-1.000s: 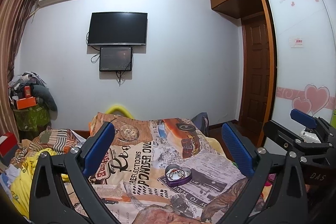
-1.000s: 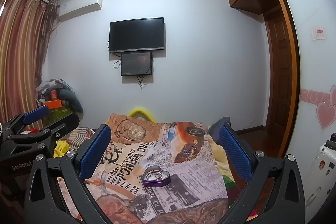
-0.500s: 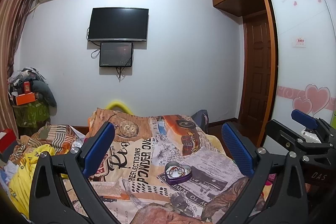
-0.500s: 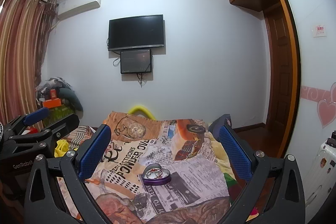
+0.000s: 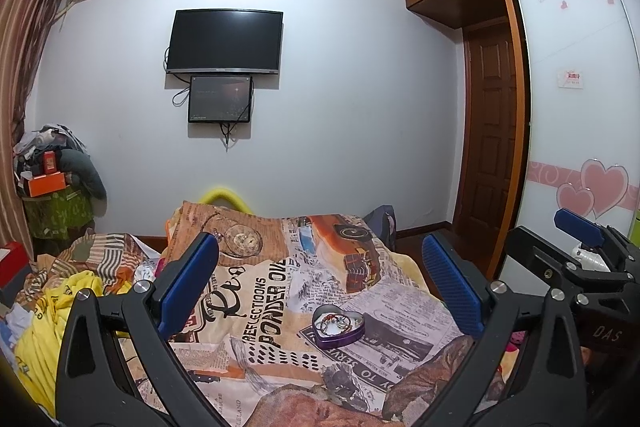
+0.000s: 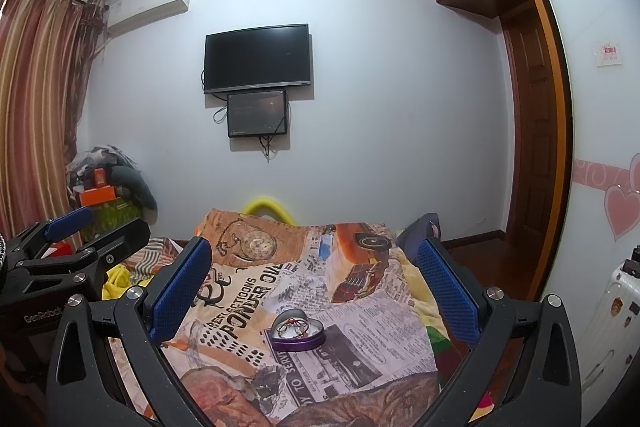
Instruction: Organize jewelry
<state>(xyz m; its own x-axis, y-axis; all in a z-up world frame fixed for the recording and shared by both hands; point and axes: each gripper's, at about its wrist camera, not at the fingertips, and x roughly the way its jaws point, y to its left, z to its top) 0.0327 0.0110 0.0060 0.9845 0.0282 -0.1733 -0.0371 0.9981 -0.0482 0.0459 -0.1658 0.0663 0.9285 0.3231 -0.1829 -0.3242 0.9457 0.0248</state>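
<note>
With both jaws spread wide and holding nothing, left gripper (image 5: 320, 279) and right gripper (image 6: 314, 275) hover above the near end of the bed (image 5: 248, 291), touching nothing. Heart-shaped tin (image 5: 338, 325) sits lidless on the newspaper-print blanket (image 6: 360, 331), mid-bed toward the right edge, centred ahead of both grippers. Jewelry (image 6: 295, 325), rings and a red-beaded piece, lies inside the tin. Pieces already contained, so this fits either a finished sort or a tin about to be emptied; can't tell which. No loose pieces visible on the blanket.
</note>
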